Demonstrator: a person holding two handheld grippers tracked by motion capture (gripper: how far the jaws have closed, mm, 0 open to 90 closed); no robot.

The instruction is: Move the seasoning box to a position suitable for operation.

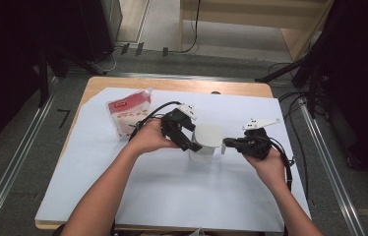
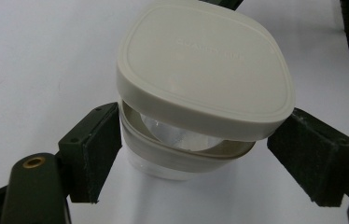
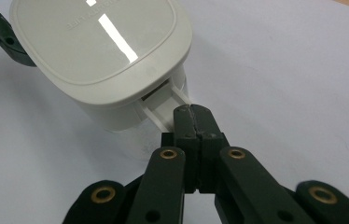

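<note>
Lidded clear canister [image 1: 204, 143] stands mid-tabletop [image 1: 172, 187], my left gripper [image 2: 196, 158] bracketing its body with wide jaws, my right gripper [image 3: 194, 122] pinched on its lid tab [image 3: 170, 105]; pulling unbraced could tip it.

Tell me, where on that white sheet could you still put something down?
Plenty is bare: the near part of the white sheet, between the person's forearms and toward the front edge, and the far right part behind the right hand-held gripper. It's crowded mid-table, where both grippers meet the lidded container, and far left by the red-and-white pouch.
</note>
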